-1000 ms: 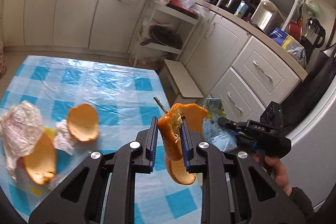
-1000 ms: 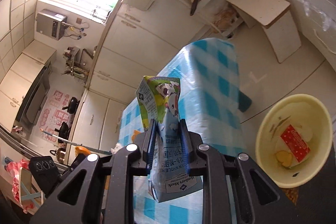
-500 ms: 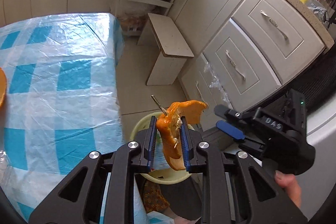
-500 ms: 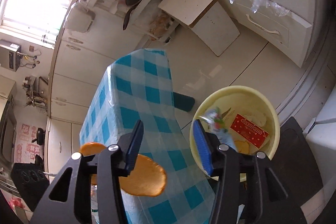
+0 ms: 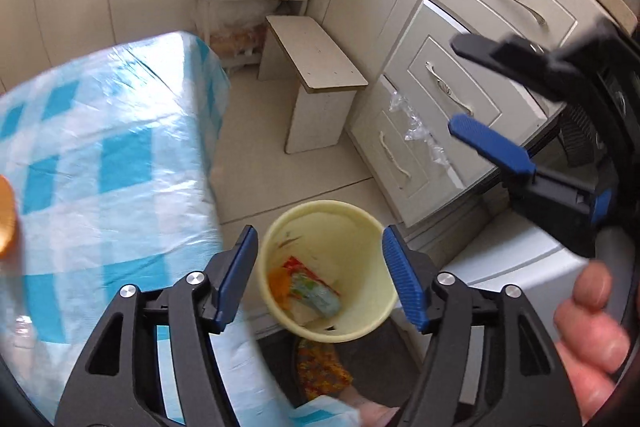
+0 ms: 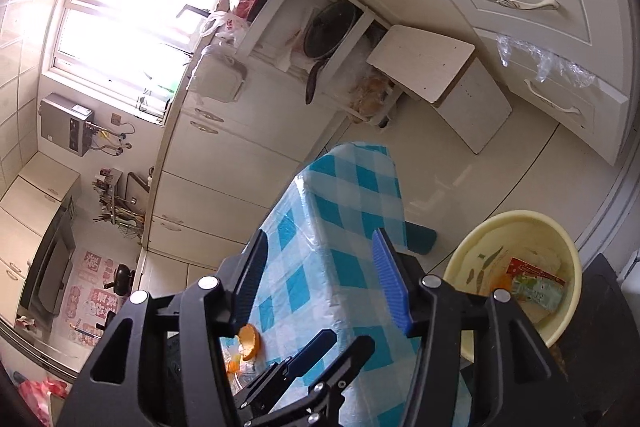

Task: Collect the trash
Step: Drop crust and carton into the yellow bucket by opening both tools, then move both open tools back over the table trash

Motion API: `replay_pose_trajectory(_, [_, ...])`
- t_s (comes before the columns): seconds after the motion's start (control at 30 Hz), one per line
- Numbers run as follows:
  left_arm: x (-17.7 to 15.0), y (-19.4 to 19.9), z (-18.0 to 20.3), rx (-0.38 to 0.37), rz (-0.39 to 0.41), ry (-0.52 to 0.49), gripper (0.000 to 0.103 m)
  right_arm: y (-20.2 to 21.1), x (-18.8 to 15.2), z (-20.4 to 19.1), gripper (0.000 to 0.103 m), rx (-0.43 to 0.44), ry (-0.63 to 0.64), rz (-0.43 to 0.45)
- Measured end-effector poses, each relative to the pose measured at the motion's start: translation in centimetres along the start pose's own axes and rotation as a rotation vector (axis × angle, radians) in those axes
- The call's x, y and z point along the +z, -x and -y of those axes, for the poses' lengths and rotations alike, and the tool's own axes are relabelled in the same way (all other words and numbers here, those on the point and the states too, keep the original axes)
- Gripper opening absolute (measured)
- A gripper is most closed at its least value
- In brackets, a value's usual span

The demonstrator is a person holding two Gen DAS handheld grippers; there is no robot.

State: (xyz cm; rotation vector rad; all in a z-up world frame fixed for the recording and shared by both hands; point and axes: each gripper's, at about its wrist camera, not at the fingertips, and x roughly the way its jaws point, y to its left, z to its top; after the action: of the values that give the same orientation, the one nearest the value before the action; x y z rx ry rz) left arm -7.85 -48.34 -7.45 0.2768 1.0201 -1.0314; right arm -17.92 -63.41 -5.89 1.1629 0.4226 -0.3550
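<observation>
Left gripper (image 5: 320, 275) jaws just opened, empty, above yellow bin (image 5: 372, 227); peel (image 5: 280, 283) inside. Right gripper (image 6: 320, 283) open wide, empty.

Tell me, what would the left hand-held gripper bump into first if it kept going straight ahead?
Probably the yellow bin. The left hand-held gripper is open and empty, aimed down into it, so it would likely meet the trash inside.
</observation>
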Motion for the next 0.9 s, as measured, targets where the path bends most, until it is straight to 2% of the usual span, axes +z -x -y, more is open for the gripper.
replay_pose_trajectory(0.23, [-2.0, 6.8, -4.0, 0.174, 0.068, -0.127, 0.075, -2.7, -1.6, -3.8, 0.055, 0.052, 0.063, -0.055])
replay_pose_trajectory(0.4, [-3.4, 11.3, -8.7, 0.277, 0.110, -0.137, 0.078, -5.6, -4.0, -7.1, 0.055, 0.061, 0.151, -0.122])
replay_pose_trajectory(0.53, [-4.4, 13.6, -12.3, 0.320, 0.146, -0.098, 0.080, -8.3, -6.1, -8.9, 0.056, 0.053, 0.206, -0.178])
replay_pose_trajectory(0.77, [-5.0, 15.4, -19.4, 0.303, 0.152, 0.051, 0.080, -11.8, -8.9, -11.0, 0.056, 0.025, 0.264, -0.244])
replay_pose_trajectory(0.9, [-5.4, 16.9, -24.2, 0.283, 0.161, 0.177, 0.080, -13.3, -10.0, -12.1, 0.056, 0.019, 0.299, -0.278])
